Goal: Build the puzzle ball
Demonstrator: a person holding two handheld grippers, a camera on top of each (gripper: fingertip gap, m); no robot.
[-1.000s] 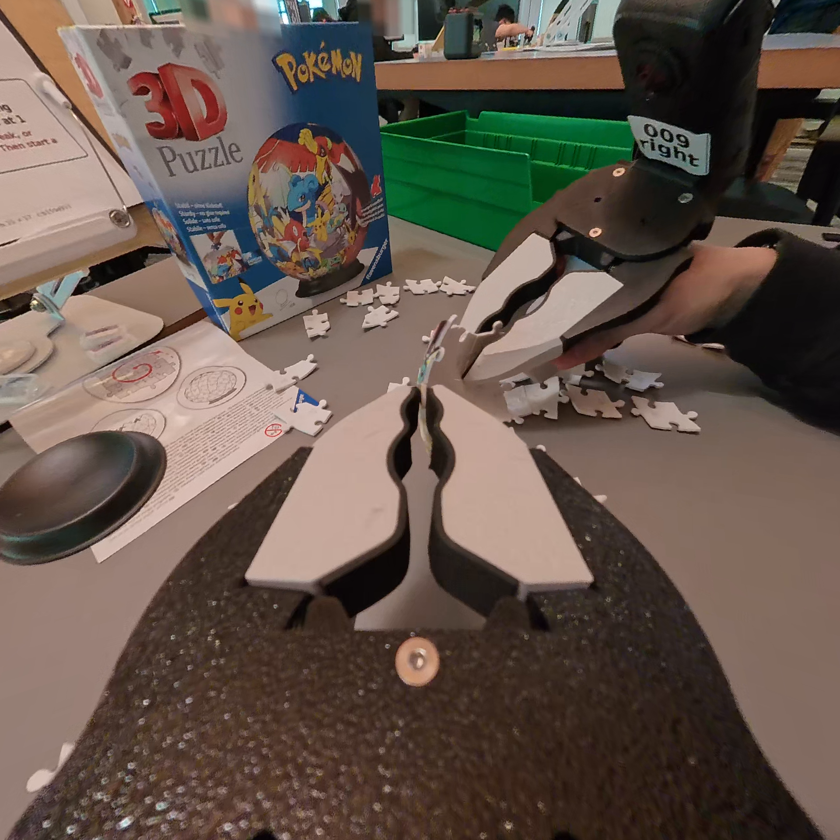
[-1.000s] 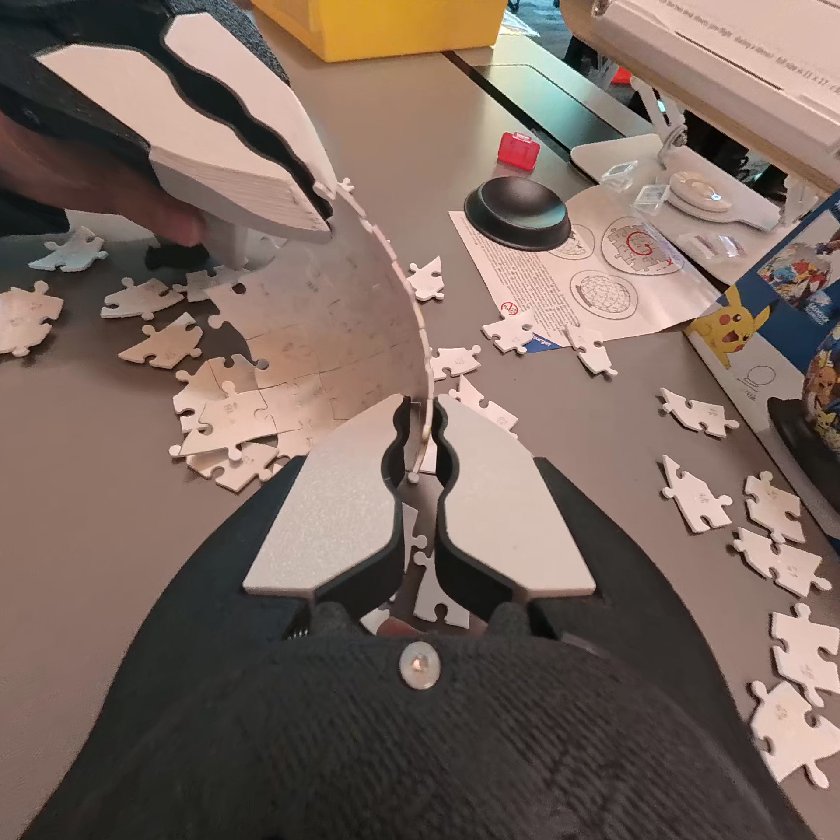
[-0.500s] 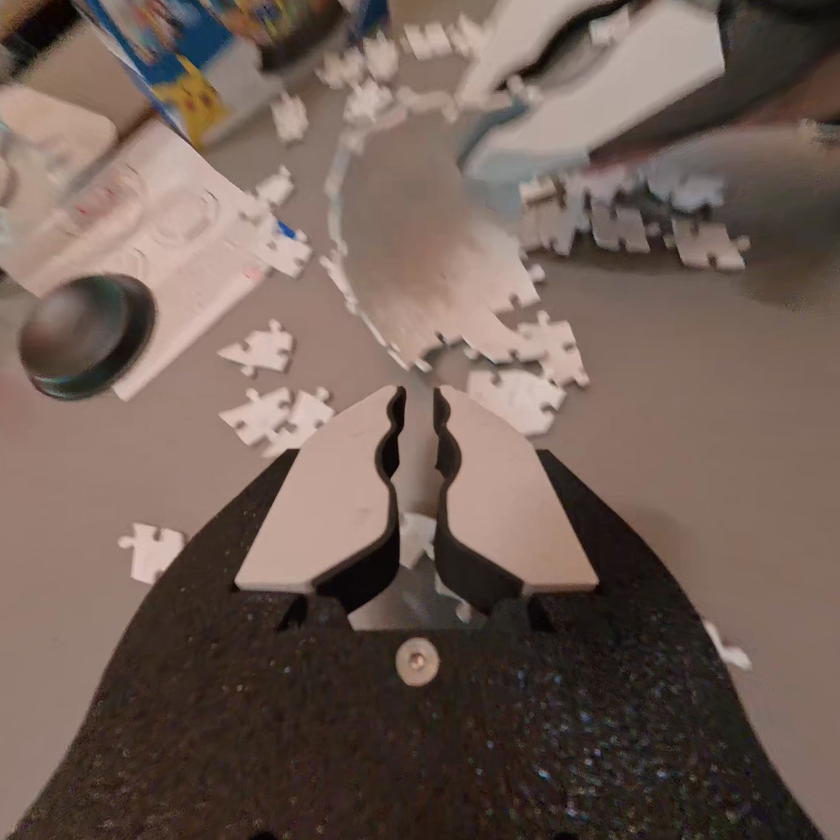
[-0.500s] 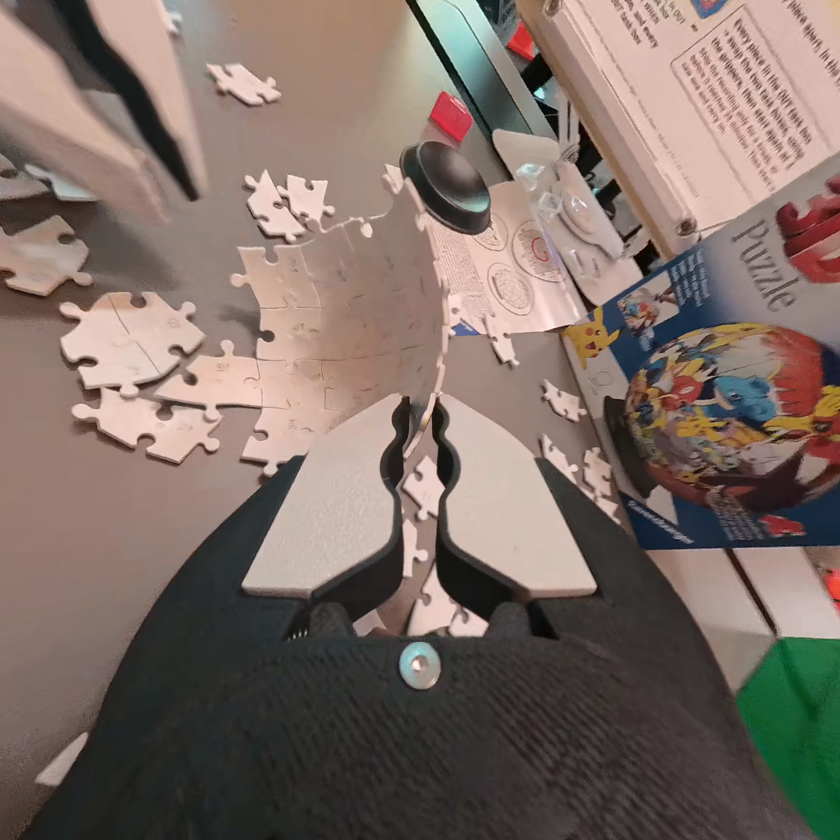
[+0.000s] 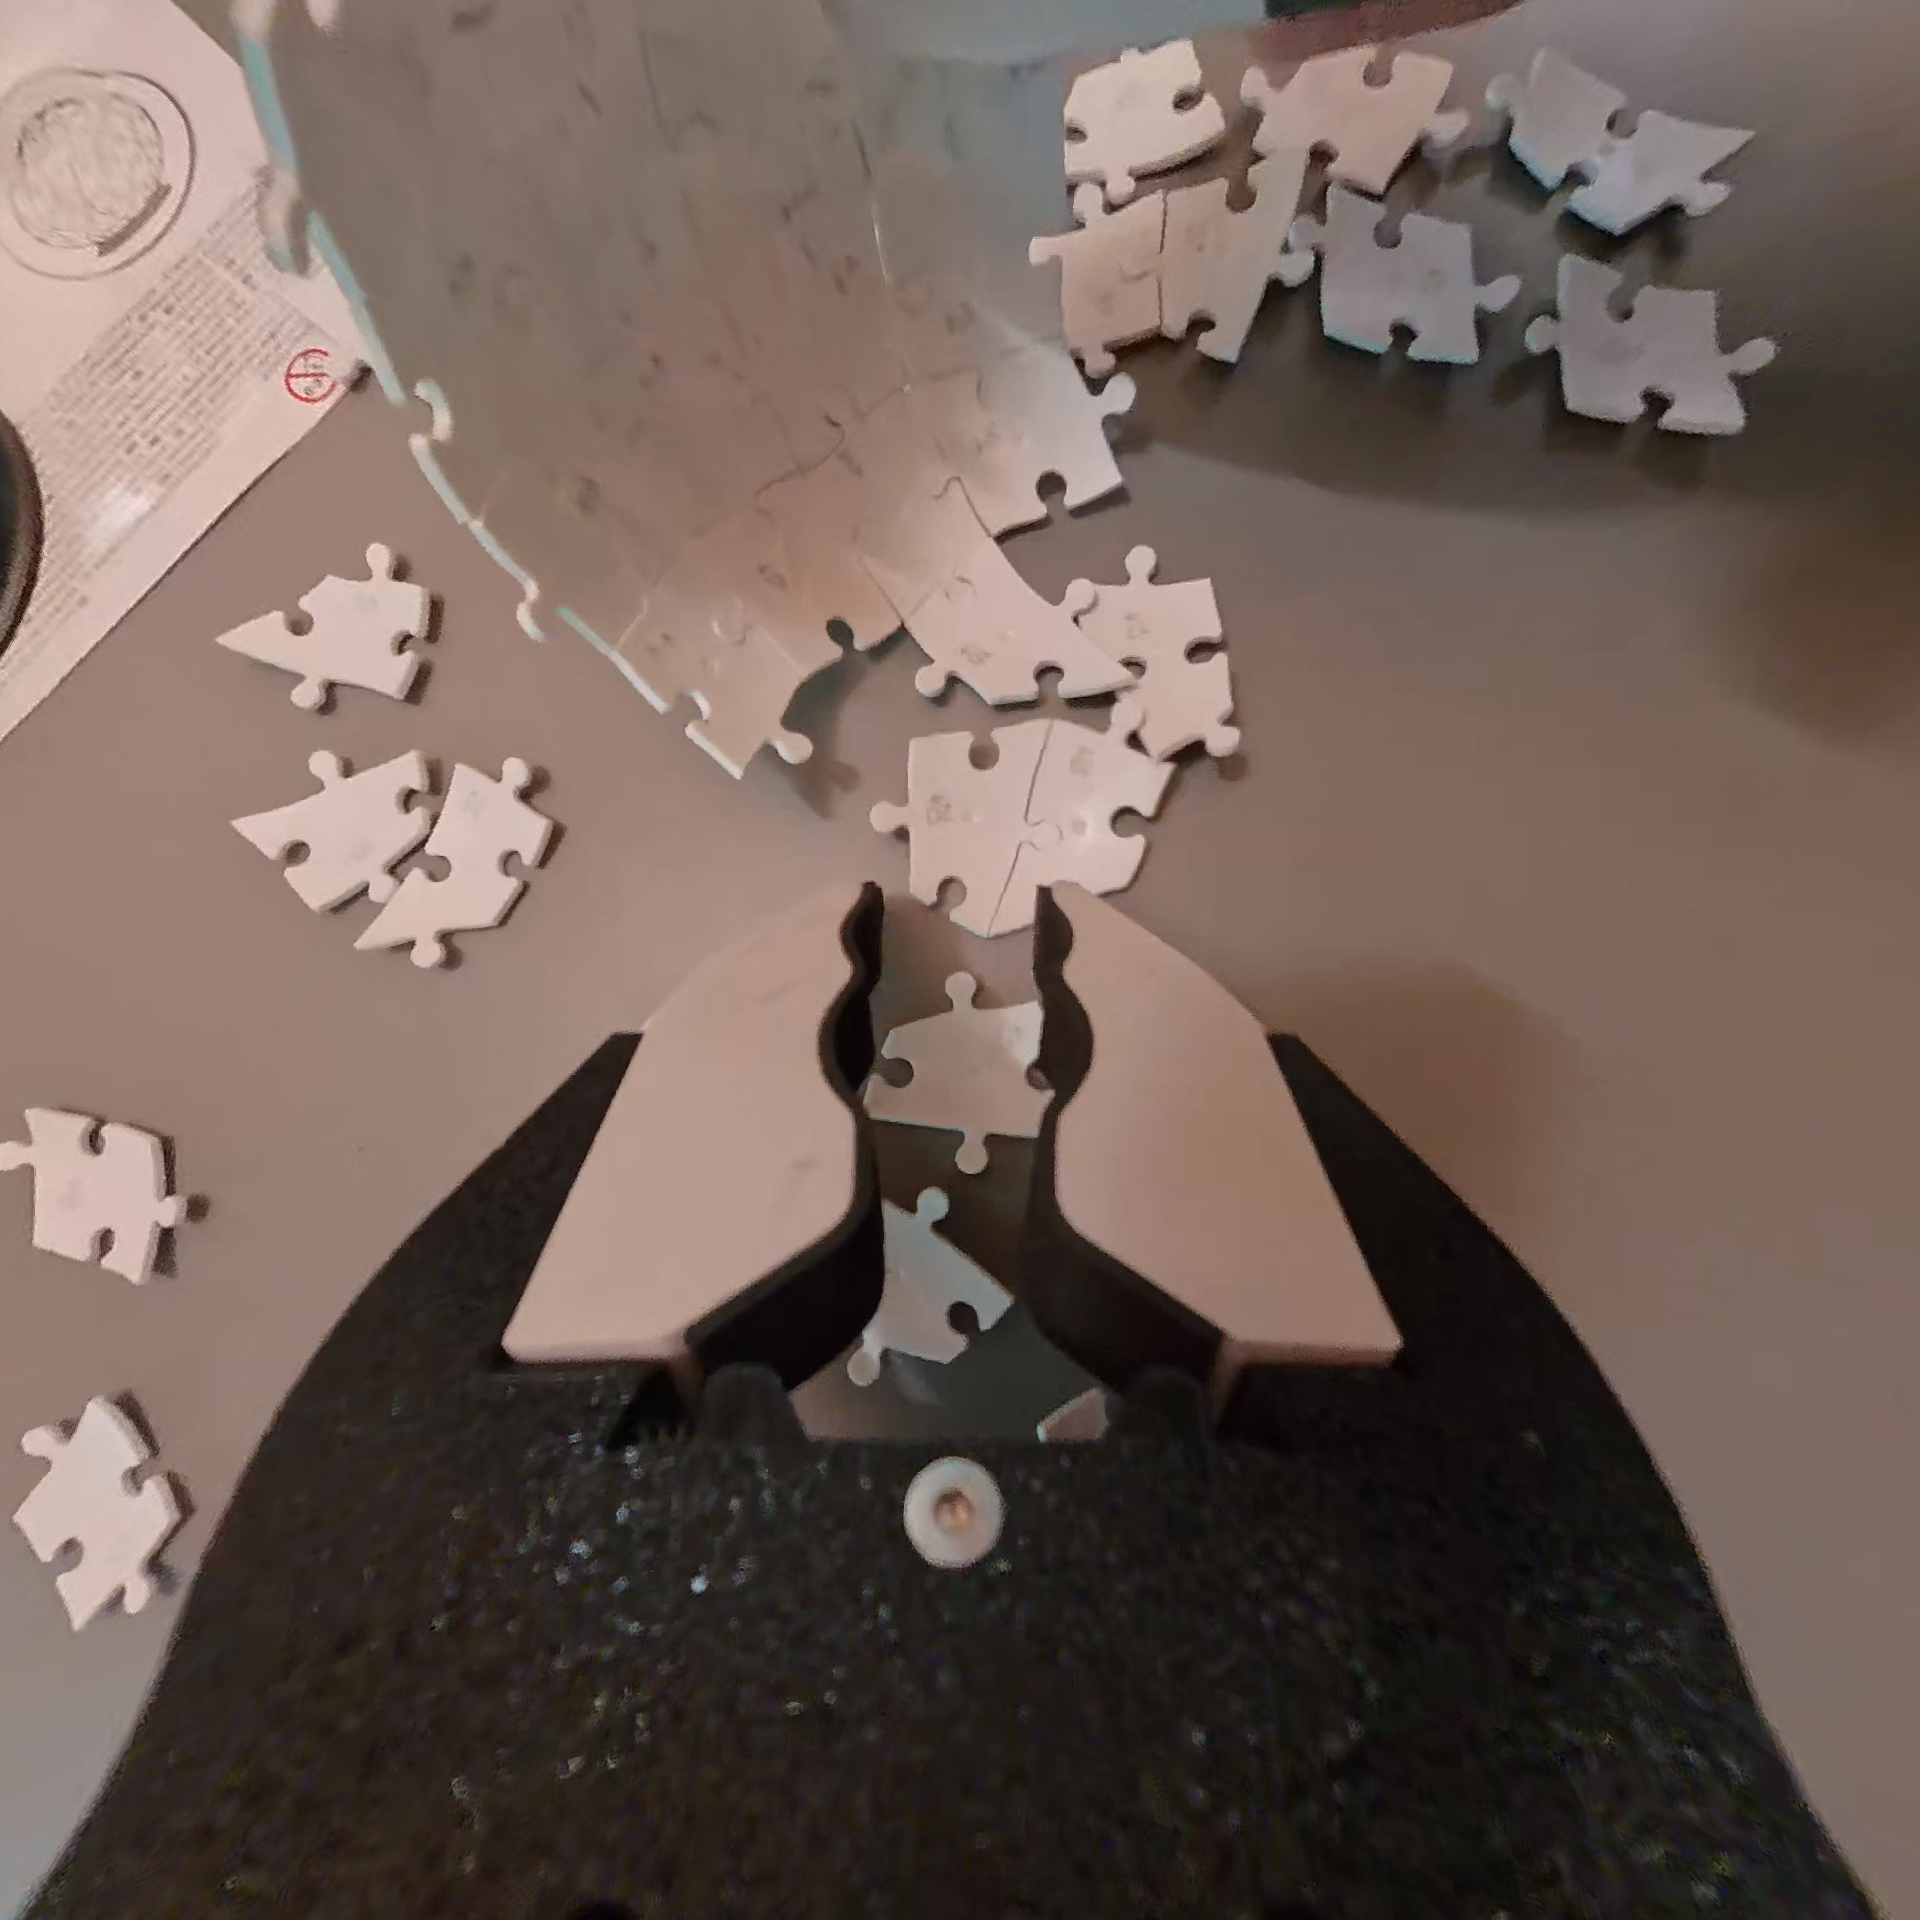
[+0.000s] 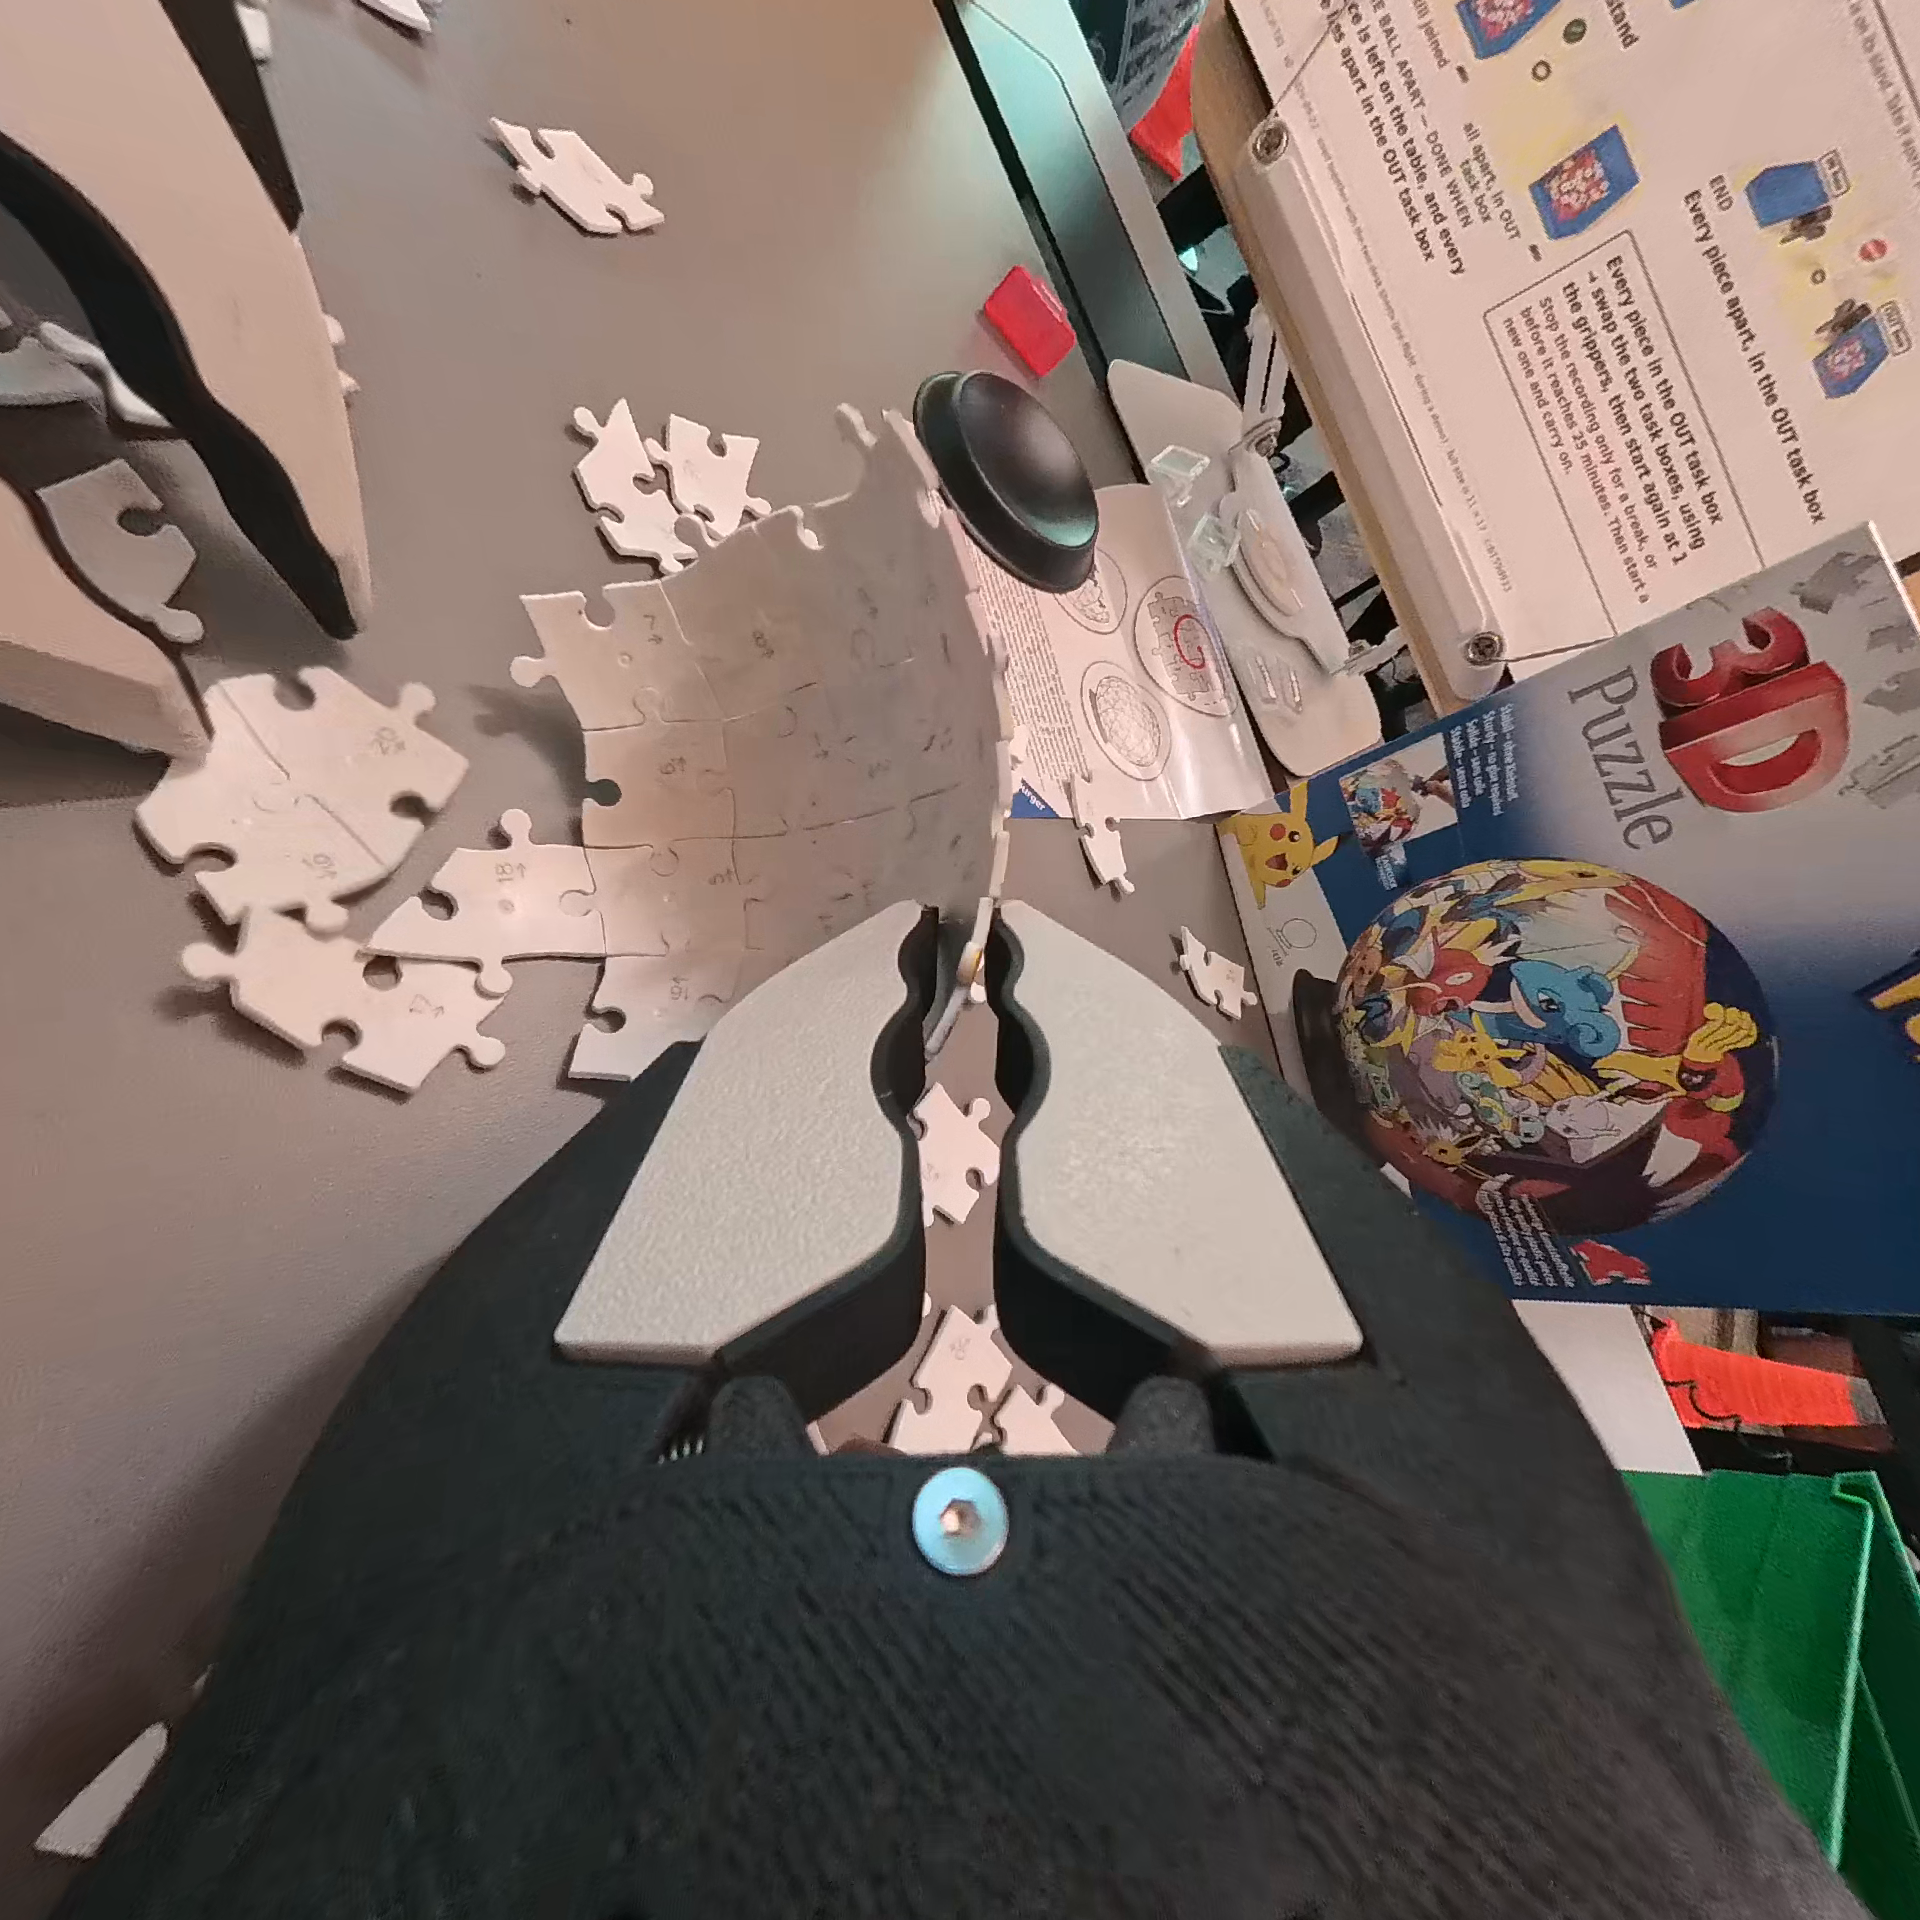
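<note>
My right tongs (image 6: 961, 935) hold the curved puzzle shell (image 6: 790, 727) by its rim — my left tongs (image 5: 956, 914) hang empty.

The shell, a bowl of joined white pieces, rises toward 11 o'clock from my right tongs, its edge running on toward 12; both pads are clenched on that thin rim. In the left view the same shell (image 5: 644, 343) sits at 11 o'clock, well apart from the fingertips. My left tongs are released, jaws parted over the grey surface (image 5: 1507, 831) — nearest them is a joined pair of pieces (image 5: 1023, 821) just ahead at 12, and a loose piece (image 5: 961, 1070) lies on the surface below the gap, untouched. More loose pieces (image 5: 1403, 281) lie scattered at 1 o'clock, a printed leaflet (image 5: 135, 416) at 10. From my right view a black stand (image 6: 1018, 488) sits at 12 and the puzzle box (image 6: 1621, 935) at 3.
</note>
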